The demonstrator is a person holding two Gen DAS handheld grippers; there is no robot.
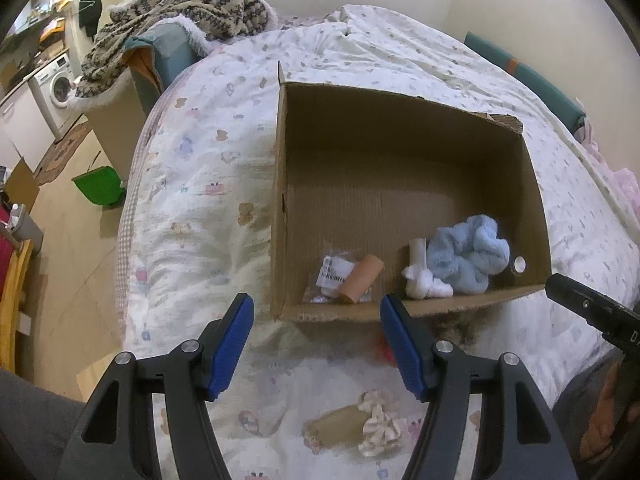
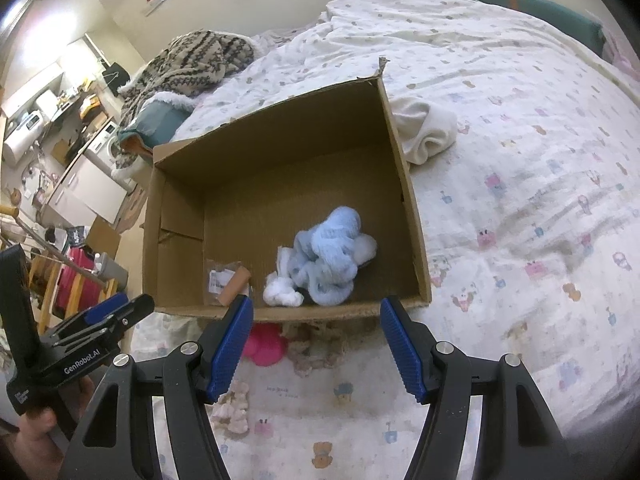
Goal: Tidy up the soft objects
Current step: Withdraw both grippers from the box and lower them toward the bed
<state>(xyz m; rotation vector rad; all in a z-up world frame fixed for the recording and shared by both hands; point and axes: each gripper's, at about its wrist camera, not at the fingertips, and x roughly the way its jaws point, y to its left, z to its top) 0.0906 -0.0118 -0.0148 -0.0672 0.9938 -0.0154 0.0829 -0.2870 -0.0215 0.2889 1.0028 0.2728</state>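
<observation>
Left gripper [image 1: 317, 312] hangs over the bed [image 1: 192, 184], fingers [image 1: 234, 344] spread wide with nothing between them; right gripper [image 2: 316, 314] likewise, fingers [image 2: 230, 344] wide apart and empty. Both point down toward the near wall of the cardboard box [image 1: 400, 308]. Nearest to the left gripper, on the printed quilt, lies a tan roll with a cream ruffled cuff [image 1: 360, 428], apart from the box. In the right wrist view a pale fuzzy piece [image 2: 234, 408] sits on the quilt just beside the left finger, and a bright pink soft item [image 2: 266, 342] lies against the outside of the box's near wall, with a beige fuzzy thing [image 2: 312, 350] just beside it; what either is cannot be told. Inside the box, along the near wall: a small clear packet with a white label [image 1: 334, 274], a peach-coloured roll [image 1: 360, 278] touching it, then a knotted white sock [image 1: 424, 280], then a crumpled light-blue fleecy bundle [image 1: 468, 260] touching the white one. The rest of the box floor is bare. Outside the box's right wall, a folded cream cloth [image 2: 424, 132] rests on the quilt, touching the box. Further off, a patterned knit blanket [image 1: 180, 8] is heaped at the bed's far left corner. A green bin [image 1: 98, 190] stands on the floor beside the bed.
</observation>
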